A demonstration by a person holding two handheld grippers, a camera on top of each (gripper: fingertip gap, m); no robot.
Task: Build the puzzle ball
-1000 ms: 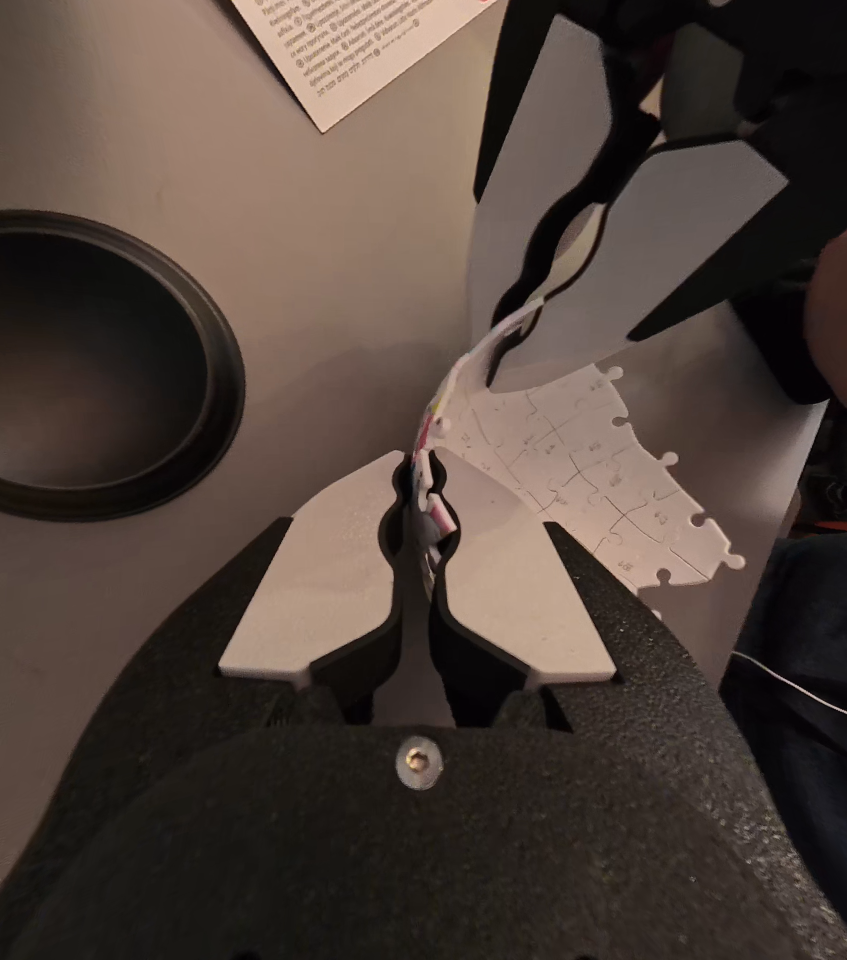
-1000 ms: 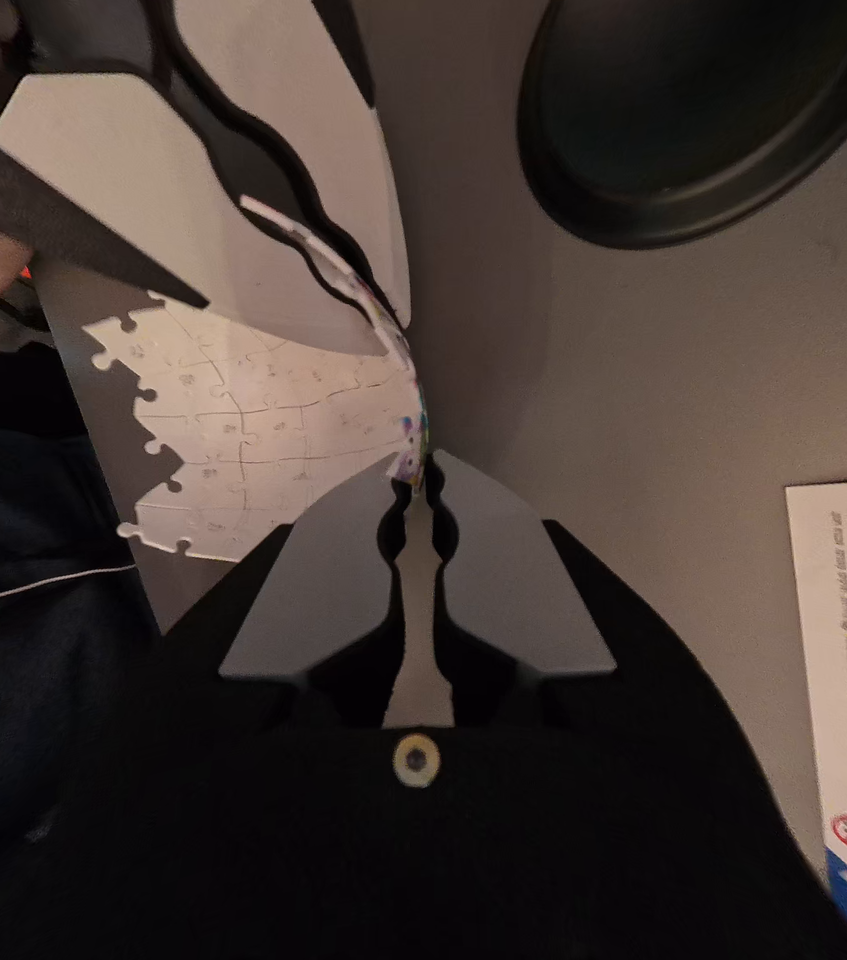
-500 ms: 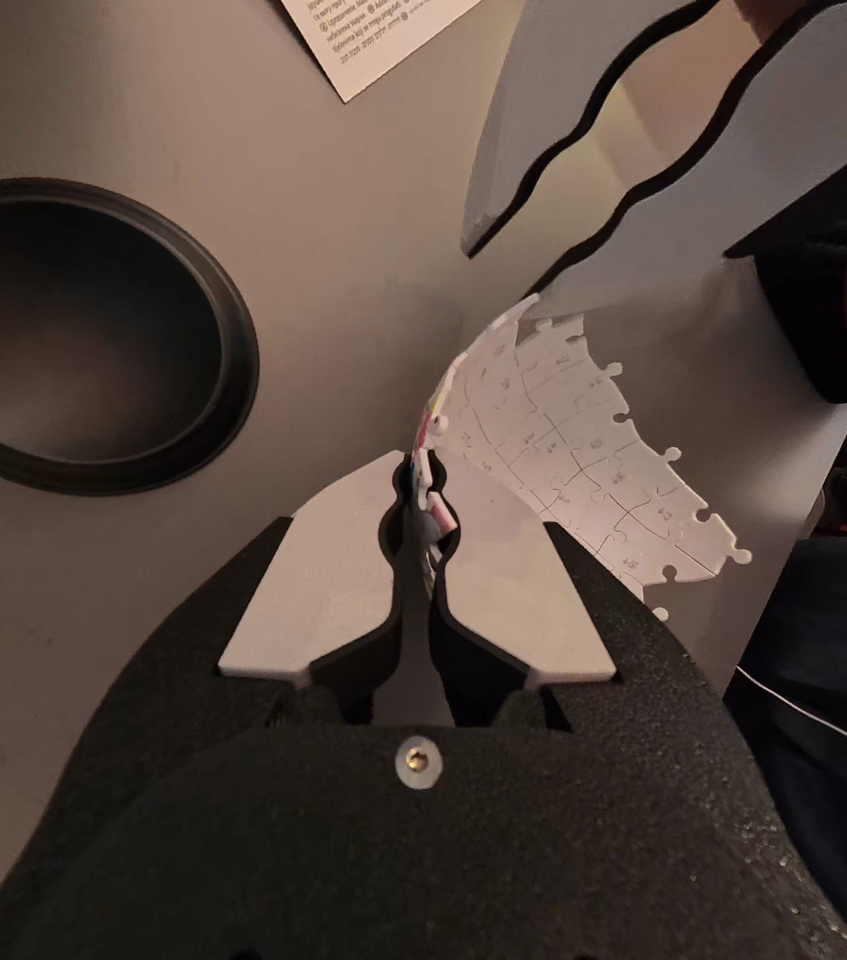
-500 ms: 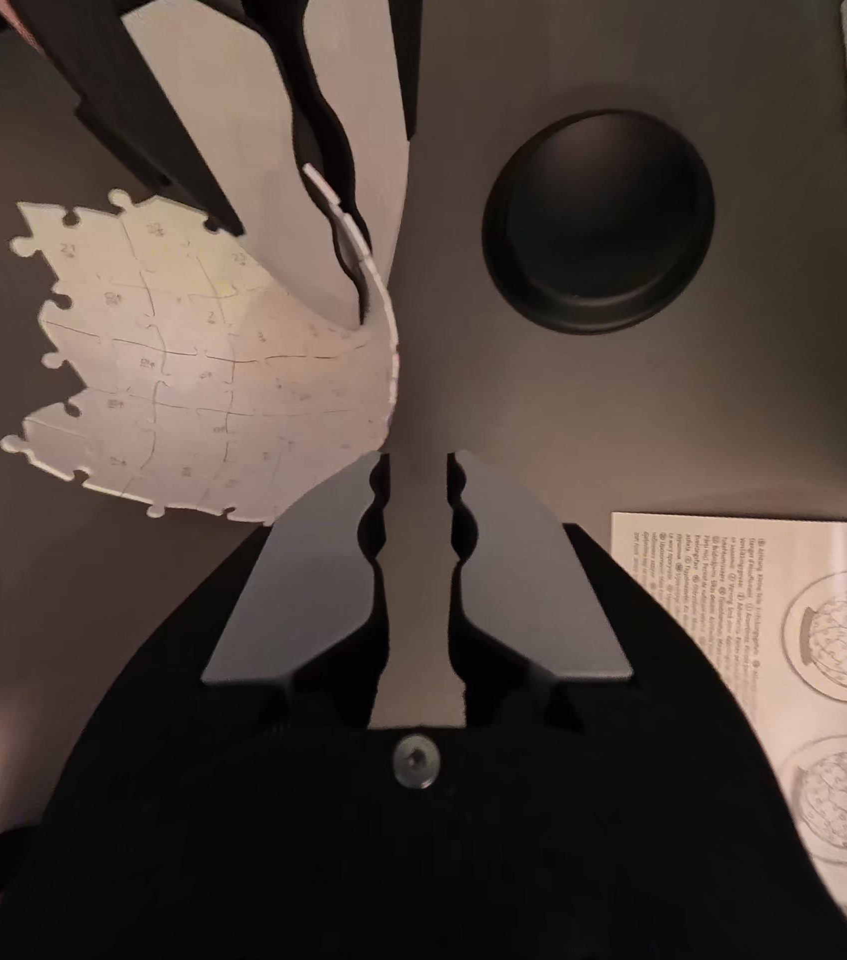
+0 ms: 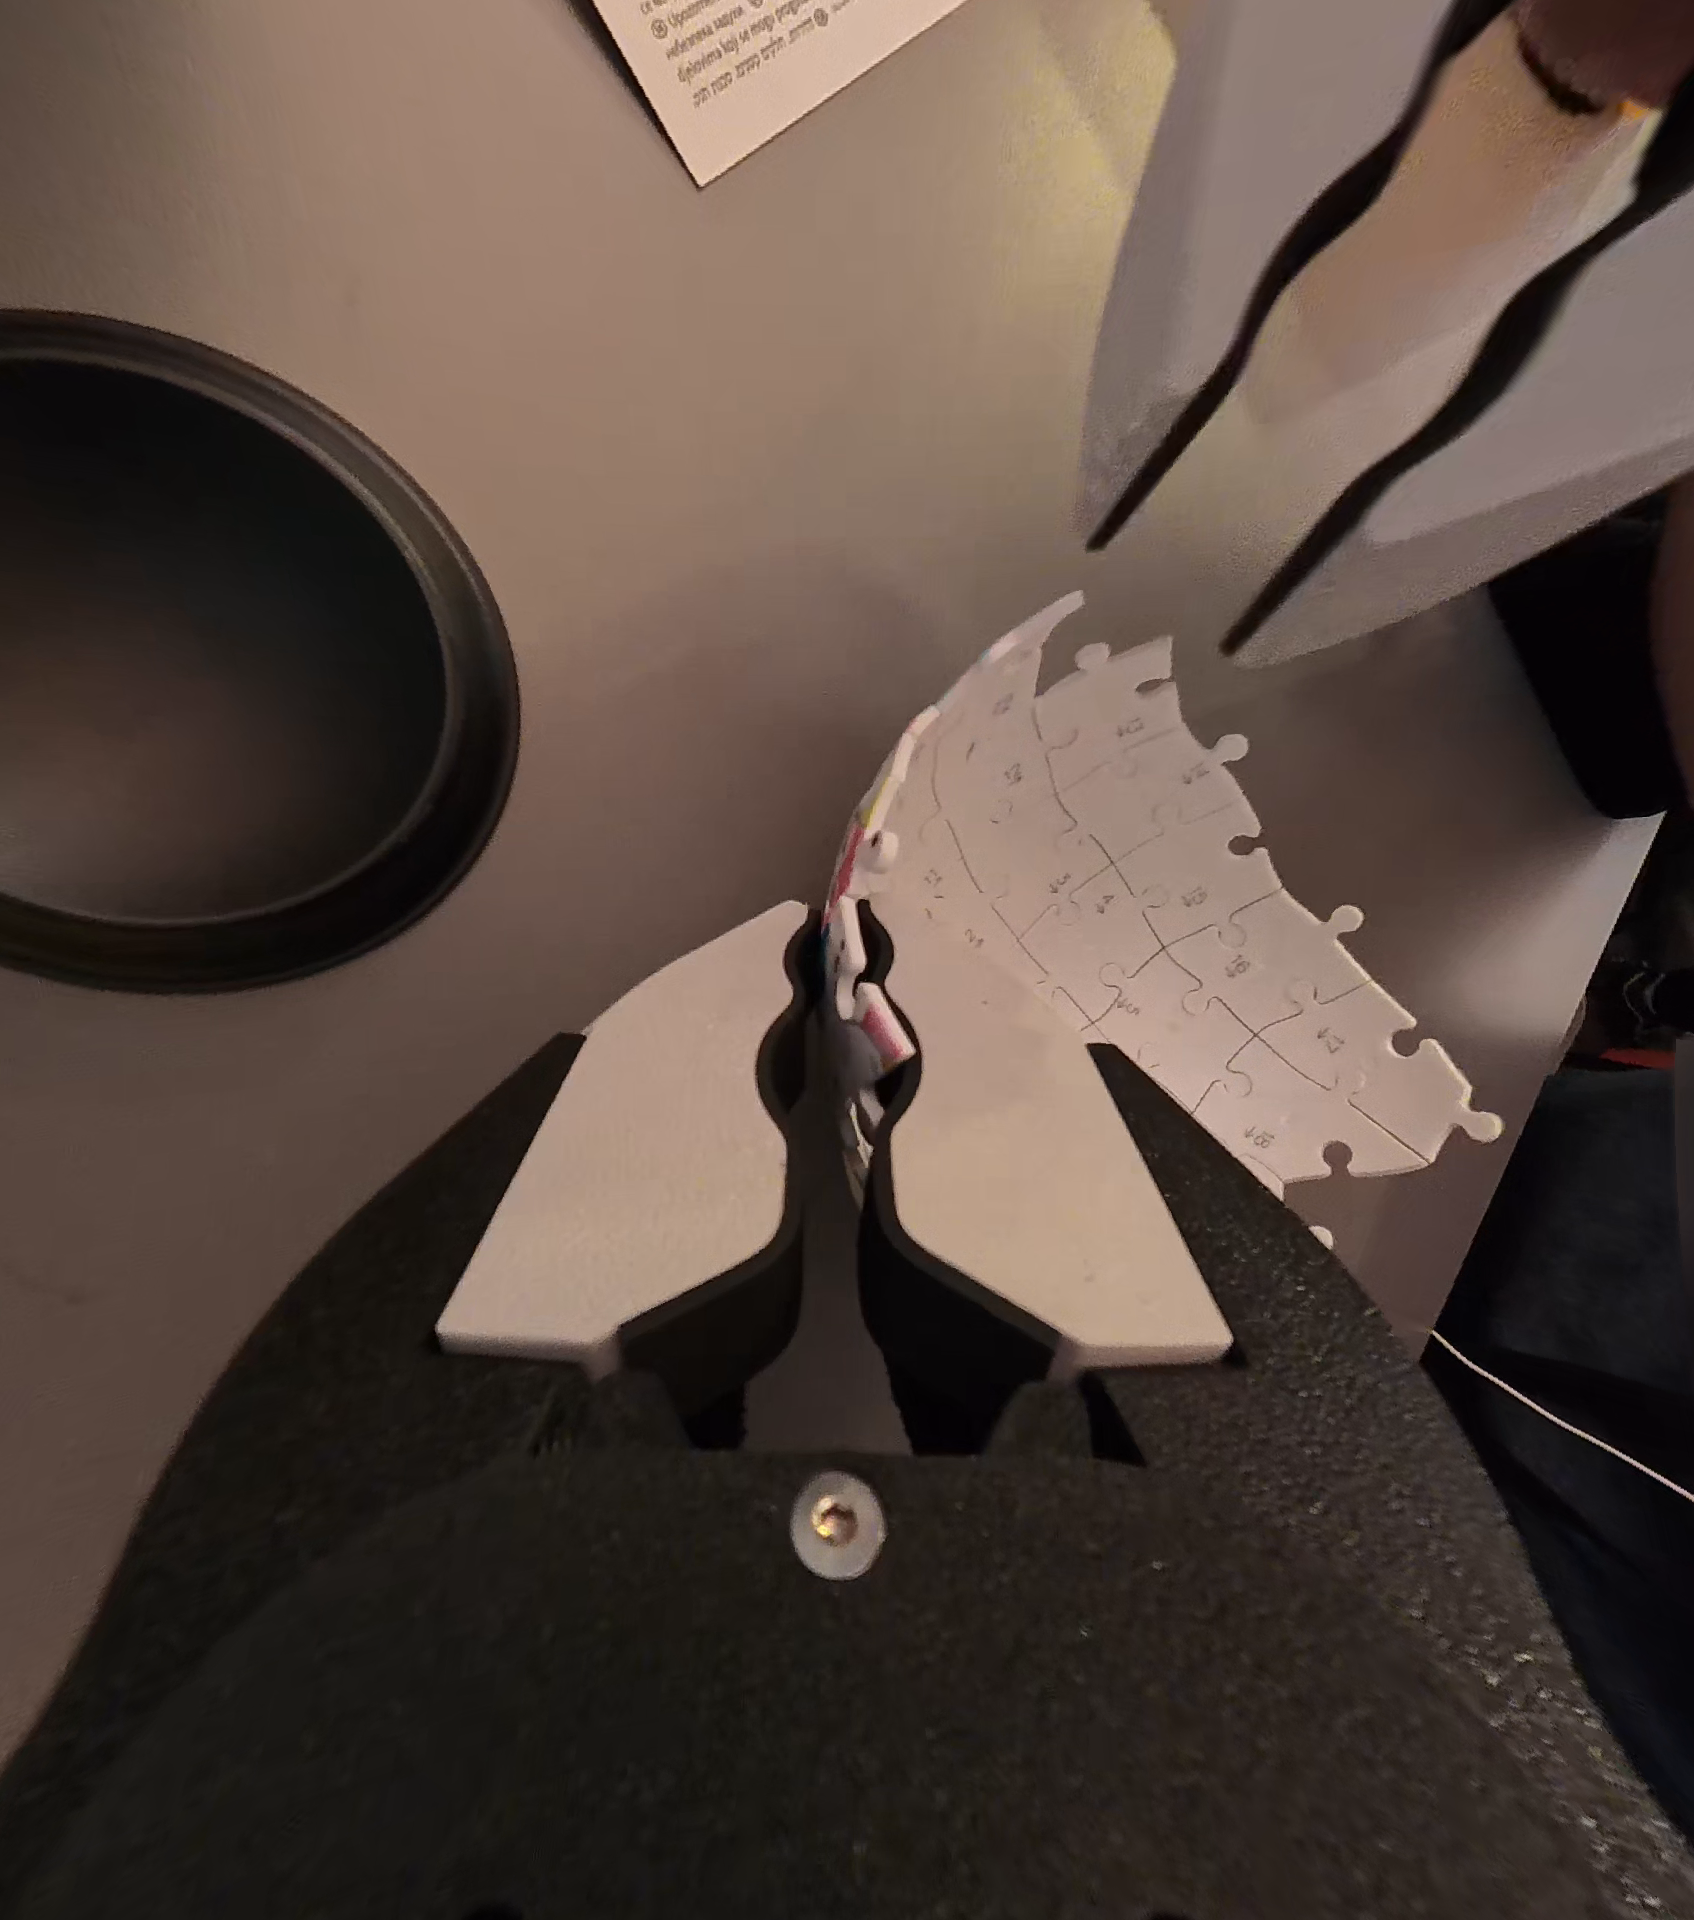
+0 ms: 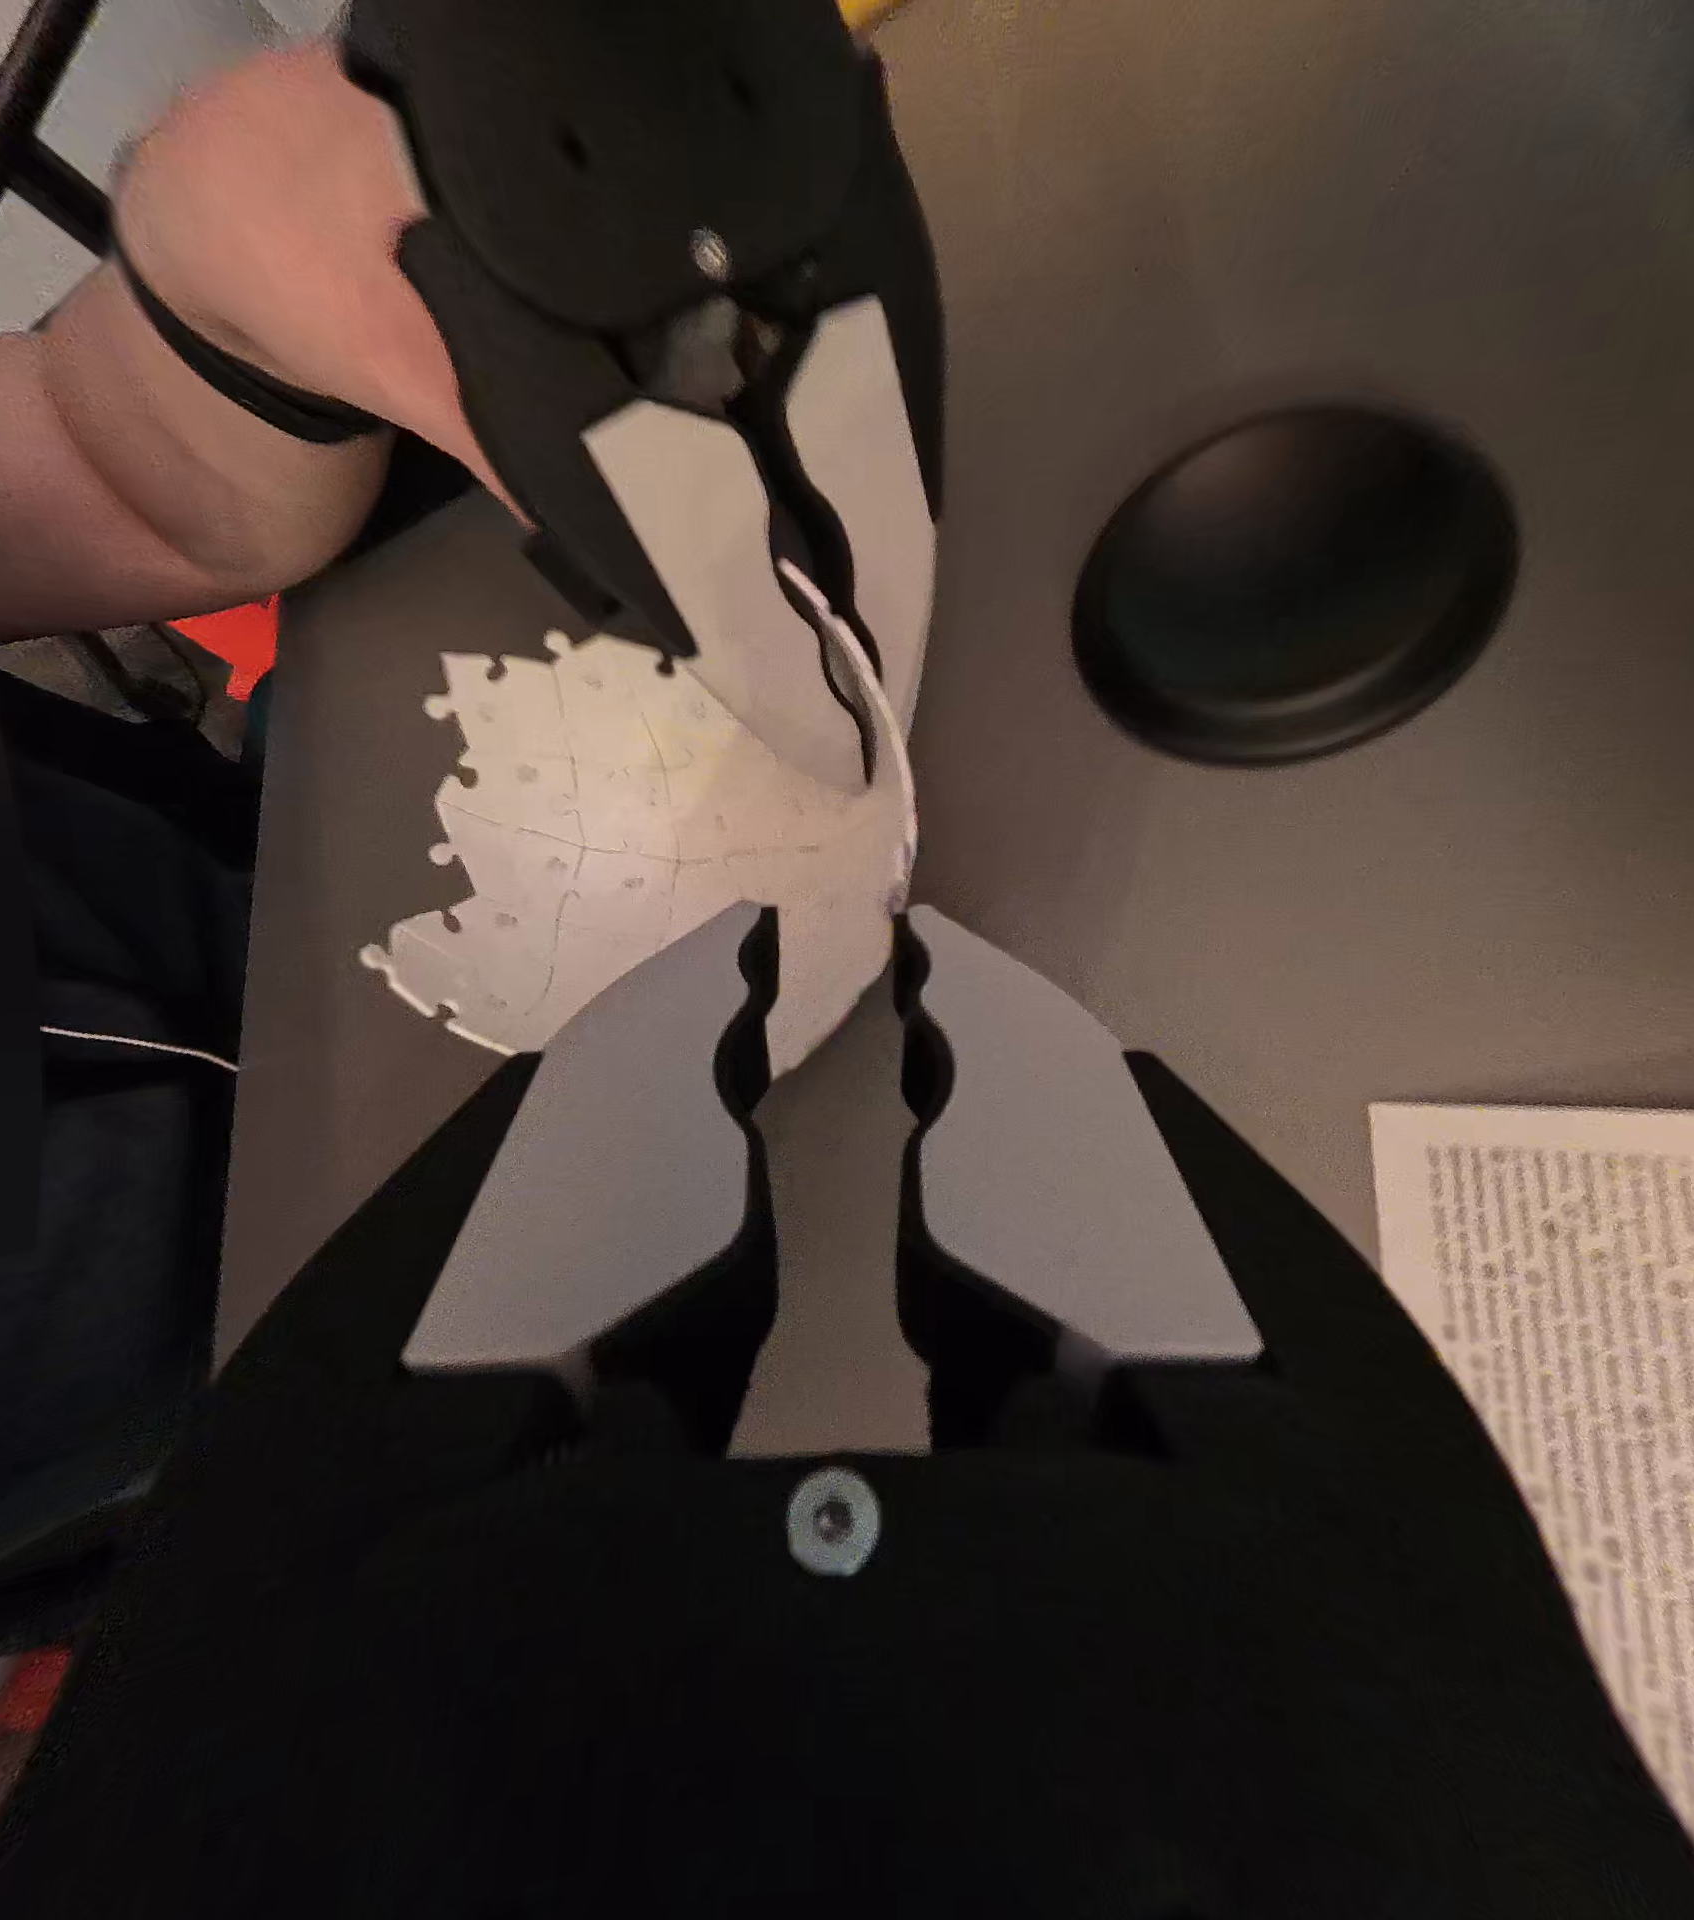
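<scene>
Puzzle-ball section clamped by the left gripper only

Puzzle-ball section [image 5: 1165, 935], a curved white shell of joined pieces with knobbed edges, is held above the grey table [image 5: 718, 468] with its numbered inner face turned toward the table's near edge. A thin strip of its coloured outer face shows along the edge in the left wrist view. The left gripper [image 5: 848, 935] is clenched on that edge, the shell pinched between its grey fingers [image 5: 635, 1122]. The right gripper [image 6: 832, 925] is released: its jaws stand apart with nothing between them, its fingertips just beside the shell's lower edge in its own view, while the left wrist view shows it clear of the shell. A person's hand [image 6: 251, 343] holds the left gripper, a dark band round the wrist. A round black stand [image 6: 1290, 582] sits on the table beyond the shell, well apart from it. A printed instruction sheet [image 6: 1601, 1403] lies flat on the table to the right.
</scene>
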